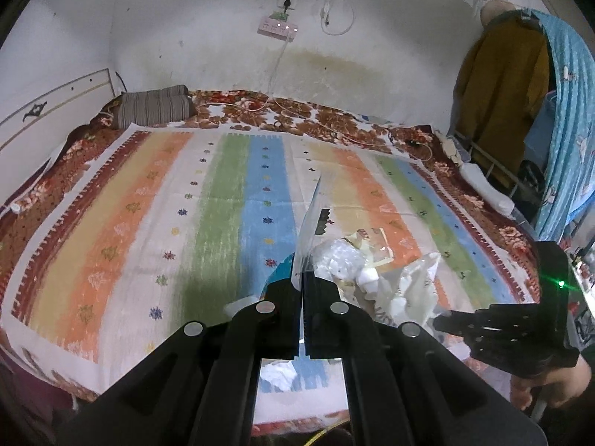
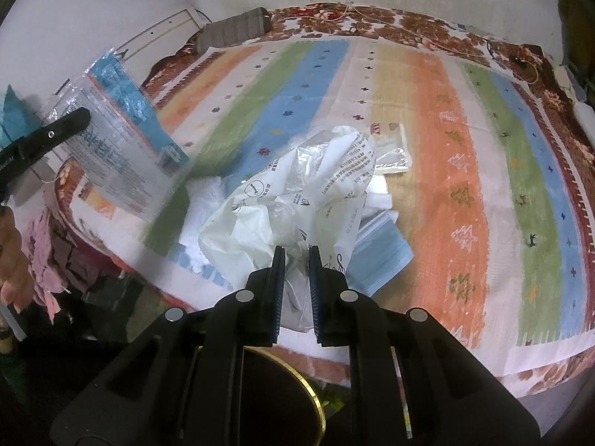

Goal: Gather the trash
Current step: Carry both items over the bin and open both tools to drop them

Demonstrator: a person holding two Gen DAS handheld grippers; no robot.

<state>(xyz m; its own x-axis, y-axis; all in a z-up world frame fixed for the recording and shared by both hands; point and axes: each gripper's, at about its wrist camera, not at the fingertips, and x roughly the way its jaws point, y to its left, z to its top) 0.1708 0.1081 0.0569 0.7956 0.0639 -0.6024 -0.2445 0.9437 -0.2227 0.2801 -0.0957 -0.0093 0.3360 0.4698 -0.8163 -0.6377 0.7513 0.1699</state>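
Observation:
Seen edge-on in the left wrist view, a flat clear plastic packet (image 1: pixel 310 223) with blue print stands up from my left gripper (image 1: pixel 303 277), which is shut on its lower edge. The right wrist view shows the same packet (image 2: pixel 122 133) broadside, lifted at the left with the left gripper (image 2: pixel 74 119) on it. My right gripper (image 2: pixel 296 256) is shut on a crumpled white plastic bag (image 2: pixel 297 189), whose folds fill the narrow gap between the pads. From the left, the bag (image 1: pixel 409 290) hangs at the right gripper (image 1: pixel 440 321).
A blue packet (image 2: pixel 383 256), a clear wrapper (image 2: pixel 390 152) and white tissue (image 2: pixel 197 200) lie on the striped cloth (image 2: pixel 446 148) on the bed. A dark bin with a gold rim (image 2: pixel 316 401) stands below the bed's edge. A striped pillow (image 1: pixel 156 106) and cables lie by the wall.

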